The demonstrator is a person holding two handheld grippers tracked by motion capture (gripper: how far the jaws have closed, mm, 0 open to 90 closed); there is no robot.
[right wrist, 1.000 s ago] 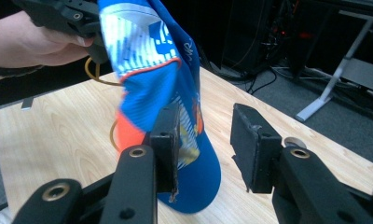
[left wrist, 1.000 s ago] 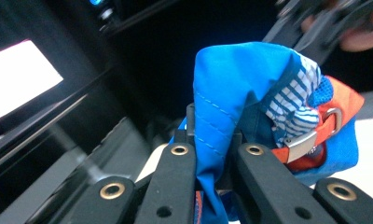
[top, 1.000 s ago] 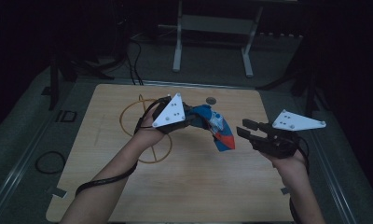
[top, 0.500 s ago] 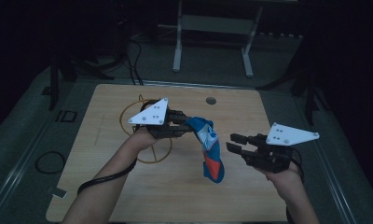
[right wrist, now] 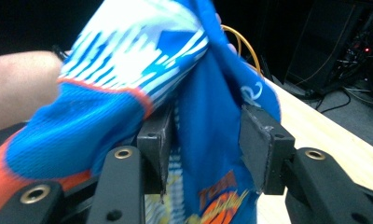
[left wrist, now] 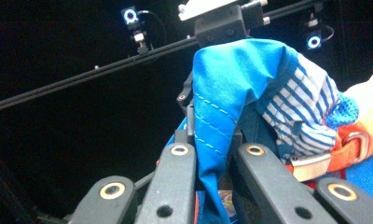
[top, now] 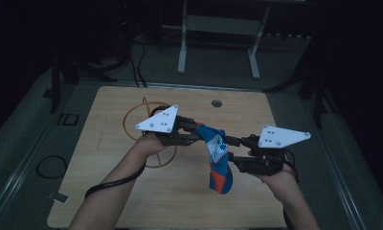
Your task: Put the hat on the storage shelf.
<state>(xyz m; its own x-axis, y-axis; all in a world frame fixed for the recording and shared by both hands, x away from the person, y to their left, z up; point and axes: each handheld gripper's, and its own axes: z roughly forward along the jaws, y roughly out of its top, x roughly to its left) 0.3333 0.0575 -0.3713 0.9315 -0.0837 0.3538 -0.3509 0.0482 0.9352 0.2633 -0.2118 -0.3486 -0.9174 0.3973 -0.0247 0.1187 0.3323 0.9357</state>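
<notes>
Left gripper (top: 199, 133) is clamping the blue sock (top: 218, 158); right gripper (top: 230, 147), its jaws just opening, is straddling the fabric loosely.

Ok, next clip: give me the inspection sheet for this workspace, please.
Surface: wooden table, bare, with a round hole near its far edge.
Job's things: blue, white and orange sock, hanging above the table.
Clutter: nothing seen.
Grippers: left claw shut on the sock's top; right claw with fabric between its pads, which stand apart; its jaws have just been opening.
Cables: yellow cable loop on the table; black cable trailing along the left forearm.
Surroundings: dark; metal stand behind.
</notes>
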